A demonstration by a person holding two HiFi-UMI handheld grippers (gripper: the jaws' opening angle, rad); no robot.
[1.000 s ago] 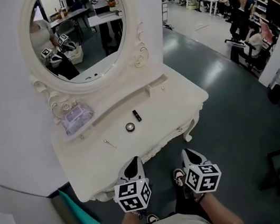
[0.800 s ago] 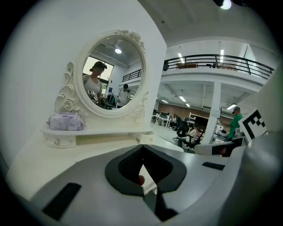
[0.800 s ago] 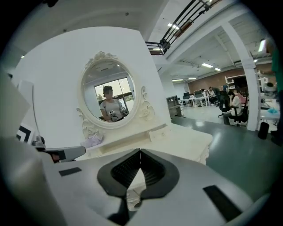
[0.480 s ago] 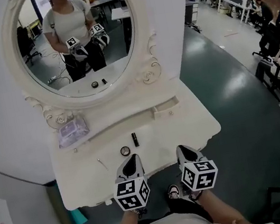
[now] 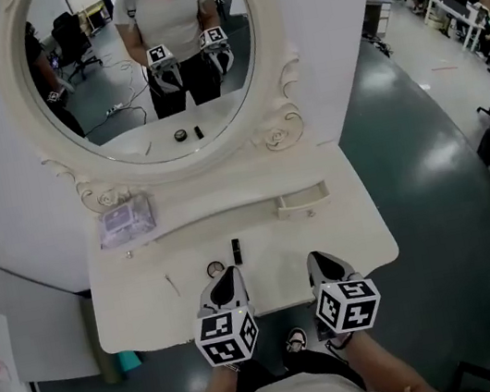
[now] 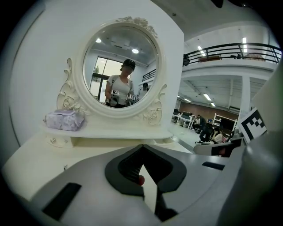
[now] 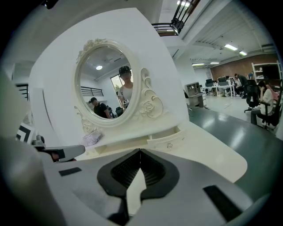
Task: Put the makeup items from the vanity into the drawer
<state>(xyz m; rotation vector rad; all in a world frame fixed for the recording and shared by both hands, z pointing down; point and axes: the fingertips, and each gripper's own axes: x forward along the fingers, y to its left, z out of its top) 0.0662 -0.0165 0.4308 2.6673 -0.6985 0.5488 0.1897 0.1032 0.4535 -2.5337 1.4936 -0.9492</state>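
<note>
On the white vanity top [image 5: 346, 238] lie a black lipstick tube [image 5: 235, 250], a round compact [image 5: 215, 269] and a thin stick [image 5: 172, 284]. A small drawer [image 5: 302, 199] under the mirror shelf stands slightly pulled out; it also shows in the right gripper view as the drawer [image 7: 166, 140]. My left gripper [image 5: 228, 283] is shut and empty at the table's front edge, just short of the compact. My right gripper [image 5: 326, 264] is shut and empty beside it, to the right. In their own views the left gripper [image 6: 142, 148] and right gripper [image 7: 140, 151] have tips touching.
An oval mirror [image 5: 141, 58] rises behind the shelf and reflects the person and both grippers. A lilac tissue pack [image 5: 125, 219] sits on the shelf's left end. The floor [image 5: 428, 167] lies to the right, with desks and seated people at the far right.
The view has swung so that the vanity now lies square ahead instead of angled. Both grippers stay shut side by side at the front edge, now closer to the compact and lipstick.
</note>
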